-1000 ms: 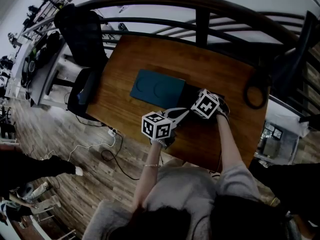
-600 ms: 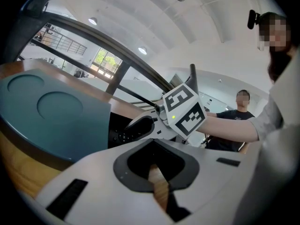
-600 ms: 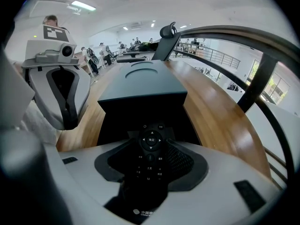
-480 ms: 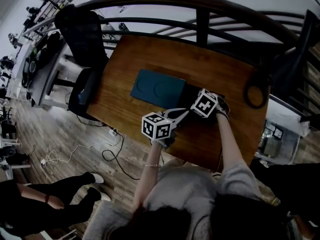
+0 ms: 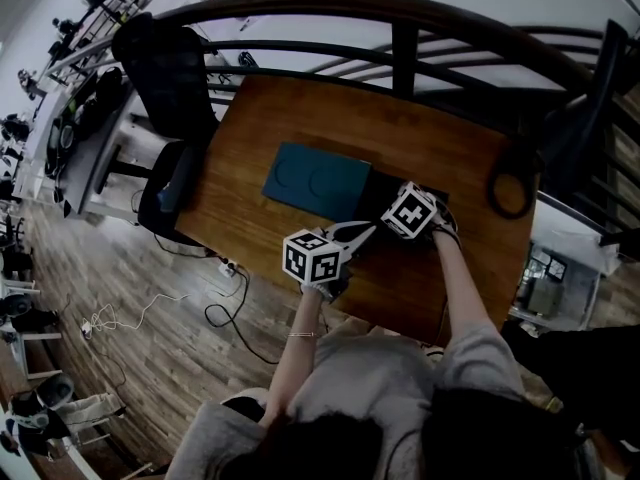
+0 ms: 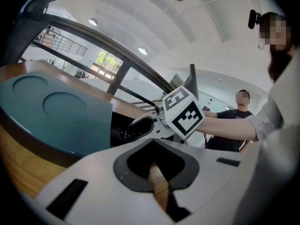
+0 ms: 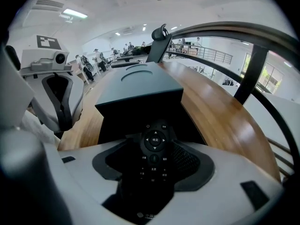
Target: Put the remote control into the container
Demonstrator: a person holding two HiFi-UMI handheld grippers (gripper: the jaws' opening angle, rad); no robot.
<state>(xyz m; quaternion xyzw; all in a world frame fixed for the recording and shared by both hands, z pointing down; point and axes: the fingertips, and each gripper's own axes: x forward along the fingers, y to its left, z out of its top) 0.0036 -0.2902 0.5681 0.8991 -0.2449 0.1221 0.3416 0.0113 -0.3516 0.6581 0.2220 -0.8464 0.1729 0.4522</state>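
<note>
The black remote control [image 7: 153,153] lies lengthwise between the jaws of my right gripper [image 7: 153,165], buttons up. Those jaws are opening, and a dark gap shows beside the remote. In the head view my right gripper [image 5: 387,202] hangs over the black open container [image 5: 385,190], which sits against the right end of a teal lid [image 5: 315,180] with two round dents. My left gripper [image 5: 360,231] rests just in front of it. Its jaws stand almost together with nothing between them, only a sliver of table showing. The left gripper view shows the remote [image 6: 127,133] at the container's mouth.
The brown wooden table [image 5: 440,143] has a dark curved railing [image 5: 400,28] behind it. A black ring [image 5: 510,193] lies at the table's right edge. A dark chair [image 5: 165,78] stands at the left. A person in a black shirt [image 6: 239,125] stands nearby.
Both grippers stay almost where they were. A person on the floor at the lower left has moved out of view.
</note>
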